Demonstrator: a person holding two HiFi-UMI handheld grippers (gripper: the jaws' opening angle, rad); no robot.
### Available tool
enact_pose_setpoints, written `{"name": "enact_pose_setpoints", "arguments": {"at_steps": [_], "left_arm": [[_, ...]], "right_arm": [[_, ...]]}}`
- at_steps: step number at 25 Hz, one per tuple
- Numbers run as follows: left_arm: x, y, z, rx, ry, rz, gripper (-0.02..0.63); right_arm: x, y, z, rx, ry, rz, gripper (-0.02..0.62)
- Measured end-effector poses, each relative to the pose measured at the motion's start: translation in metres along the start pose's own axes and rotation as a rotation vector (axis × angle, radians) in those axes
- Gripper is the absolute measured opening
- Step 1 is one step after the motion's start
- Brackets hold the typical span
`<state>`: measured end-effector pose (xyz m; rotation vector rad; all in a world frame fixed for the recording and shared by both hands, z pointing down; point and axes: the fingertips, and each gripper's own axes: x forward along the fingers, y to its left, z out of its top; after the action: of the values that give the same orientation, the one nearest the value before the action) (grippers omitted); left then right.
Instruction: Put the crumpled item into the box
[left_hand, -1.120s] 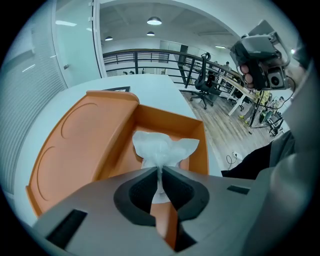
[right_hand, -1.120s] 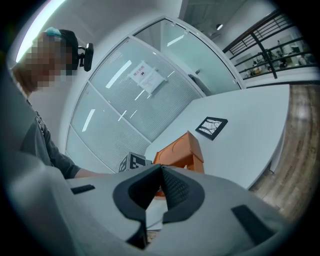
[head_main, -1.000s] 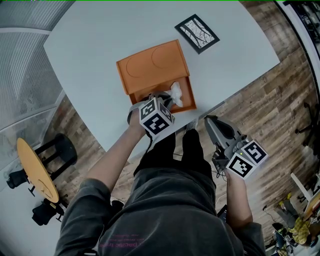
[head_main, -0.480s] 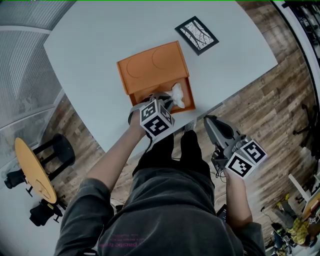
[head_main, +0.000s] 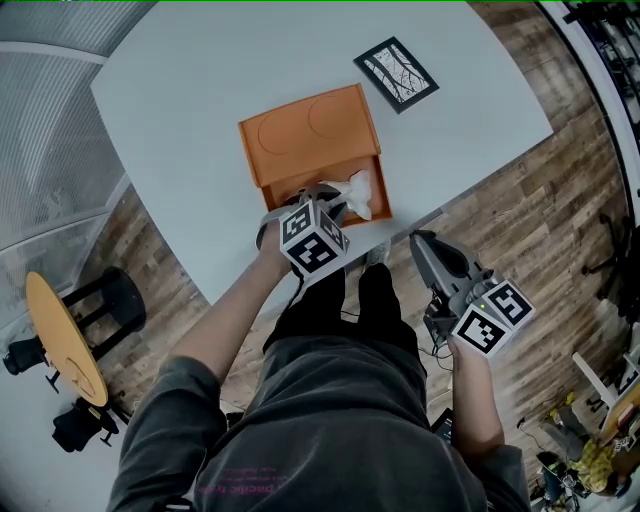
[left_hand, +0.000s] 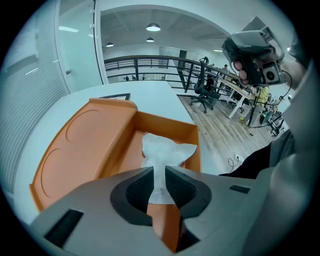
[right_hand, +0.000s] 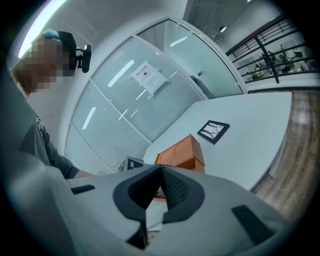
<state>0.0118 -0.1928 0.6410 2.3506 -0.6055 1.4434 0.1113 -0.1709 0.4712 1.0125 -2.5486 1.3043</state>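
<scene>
Pale grey worktop (head_main: 190, 90) fills the upper part of the head view, with wooden floor (head_main: 520, 230) around it. An orange box (head_main: 300, 130) sits close to the worktop's near edge. Its lid lies flat on the far side of an open compartment. A black-framed picture (head_main: 396, 75) lies well apart, farther back.

Over the last second the crumpled item (head_main: 358, 190), a white wad, has tipped from fairly upright to leaning toward the box's right wall. The left gripper (head_main: 330, 198) has hardly shifted. The wad now looks to be over or inside the open compartment, so placing seems nearly done and only the release appears to remain. Whether the wad rests on the box floor cannot be told.

The left forearm reaches forward from the body, and the gripper points away across the box's near wall with its marker cube uppermost. In the left gripper view, the jaws stand almost together and pinch the wad's narrow tail, while the rest fans out above the compartment.

The right gripper (head_main: 420, 242) is held back off the worktop, over the floor beside the person's right leg. It points toward the worktop, and its jaws are closed with nothing between them.
</scene>
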Motion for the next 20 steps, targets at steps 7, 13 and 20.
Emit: {"name": "enact_pose_setpoints", "arguments": {"at_steps": [7, 13, 20], "left_arm": [[-0.013, 0.004, 0.005, -0.019, -0.039, 0.02, 0.086], [-0.034, 0.009, 0.014, -0.071, -0.1, 0.031, 0.086], [-0.07, 0.015, 0.031, -0.114, -0.209, 0.062, 0.086]], "right_arm": [[0.003, 0.007, 0.004, -0.024, 0.004, 0.01, 0.002], [0.009, 0.02, 0.01, -0.052, 0.007, 0.026, 0.002], [0.014, 0.034, 0.022, -0.094, 0.007, 0.039, 0.002]]}}
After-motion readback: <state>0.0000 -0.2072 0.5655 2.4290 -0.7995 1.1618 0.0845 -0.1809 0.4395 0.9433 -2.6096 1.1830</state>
